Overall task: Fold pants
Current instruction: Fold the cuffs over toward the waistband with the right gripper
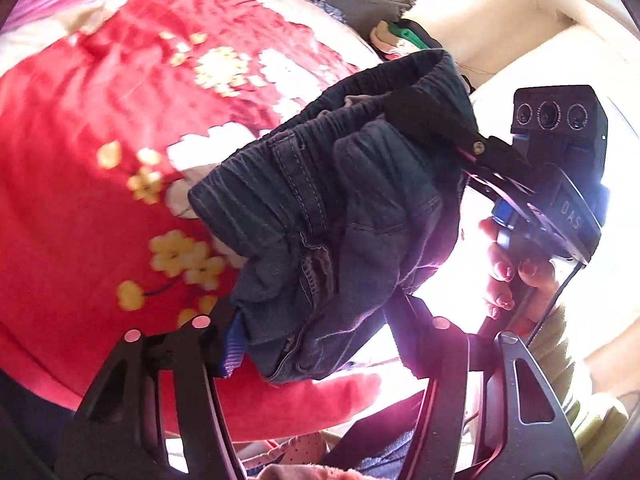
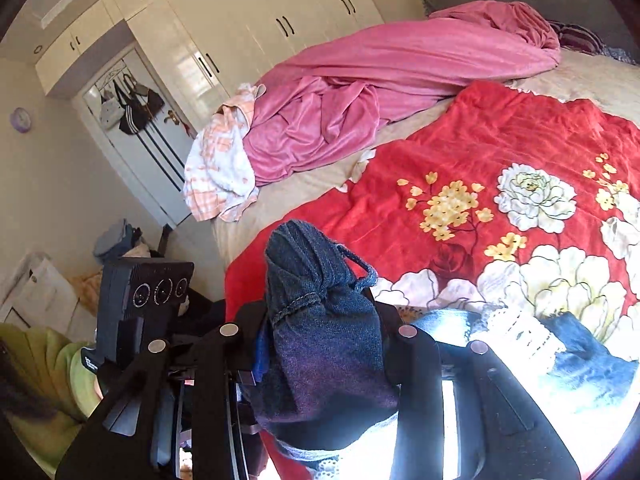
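Dark denim pants [image 1: 320, 208] bunched and lifted clear of the red floral blanket [image 1: 100, 160], hanging between the two tools. Left gripper [image 1: 320, 344] clenched on a thick wad of denim low in the left wrist view, blue pad [image 1: 234, 344] pressed into the cloth on one side, the other finger partly lost in glare. Elastic waistband [image 1: 400, 76] stretched across to the right gripper [image 1: 432, 116], seen from the left wrist as a black finger clamped over the gathered band, its camera block [image 1: 560, 116] behind and a hand [image 1: 508, 268] with painted nails around the handle. Right wrist view: right gripper [image 2: 320, 344] closed tight on a rolled bundle of the same denim, both fingers squeezing the fabric, a hemmed edge [image 2: 298, 304] and a belt loop [image 2: 360, 262] poking above. Beside it, the left tool's camera block [image 2: 148, 284] and a green sleeve [image 2: 60, 360]. On the bed [image 2: 320, 184], a crumpled pink velvet cover [image 2: 380, 92] near the far side, touching an orange-and-white checked cloth [image 2: 220, 168]. Near the right tool, in strong sunlight, what may be a white lace piece [image 2: 520, 336] on blue fabric [image 2: 592, 360], too washed out to be sure. White wardrobe doors [image 2: 260, 28] behind the bed, bags [image 2: 128, 104] hung on a door.
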The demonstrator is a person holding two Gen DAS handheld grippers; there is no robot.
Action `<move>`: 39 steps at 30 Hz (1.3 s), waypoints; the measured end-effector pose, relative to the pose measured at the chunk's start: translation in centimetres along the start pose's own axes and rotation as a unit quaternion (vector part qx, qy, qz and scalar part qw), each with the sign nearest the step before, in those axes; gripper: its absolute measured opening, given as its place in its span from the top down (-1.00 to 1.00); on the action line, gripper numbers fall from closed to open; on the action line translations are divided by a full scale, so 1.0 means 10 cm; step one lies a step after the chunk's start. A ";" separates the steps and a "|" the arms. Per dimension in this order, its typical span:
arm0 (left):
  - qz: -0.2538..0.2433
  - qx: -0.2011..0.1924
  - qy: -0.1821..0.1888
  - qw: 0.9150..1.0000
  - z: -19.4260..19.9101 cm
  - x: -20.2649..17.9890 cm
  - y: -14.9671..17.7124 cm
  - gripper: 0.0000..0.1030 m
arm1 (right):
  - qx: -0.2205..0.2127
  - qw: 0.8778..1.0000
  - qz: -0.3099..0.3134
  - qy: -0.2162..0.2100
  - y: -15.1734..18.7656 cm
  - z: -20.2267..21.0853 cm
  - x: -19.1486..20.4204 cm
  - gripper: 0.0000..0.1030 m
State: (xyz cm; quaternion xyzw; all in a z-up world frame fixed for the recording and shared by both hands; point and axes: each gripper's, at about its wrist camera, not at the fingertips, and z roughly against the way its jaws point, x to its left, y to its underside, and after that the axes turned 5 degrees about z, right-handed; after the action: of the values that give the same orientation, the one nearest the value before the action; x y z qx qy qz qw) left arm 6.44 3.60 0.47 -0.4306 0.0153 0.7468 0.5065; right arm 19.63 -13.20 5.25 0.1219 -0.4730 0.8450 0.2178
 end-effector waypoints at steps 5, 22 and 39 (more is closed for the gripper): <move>-0.044 -0.009 0.006 0.999 -0.16 -0.43 0.16 0.03 | -0.053 0.998 -0.020 0.015 0.15 0.52 -0.18 -0.34; -0.180 -0.006 -0.076 0.981 -0.62 -0.92 0.34 0.46 | -0.014 0.981 -0.073 0.178 1.12 1.03 -0.34 -0.49; -0.208 -0.012 -0.095 0.973 -0.46 -0.84 0.61 0.46 | 0.017 0.971 -0.027 0.238 0.87 1.12 -0.23 -0.49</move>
State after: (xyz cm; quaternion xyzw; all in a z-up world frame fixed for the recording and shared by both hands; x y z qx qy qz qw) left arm 5.56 -7.69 0.59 -0.3574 -0.1315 0.6626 0.6450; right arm 17.47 -27.30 3.69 -0.0662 -0.3896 0.8517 0.3442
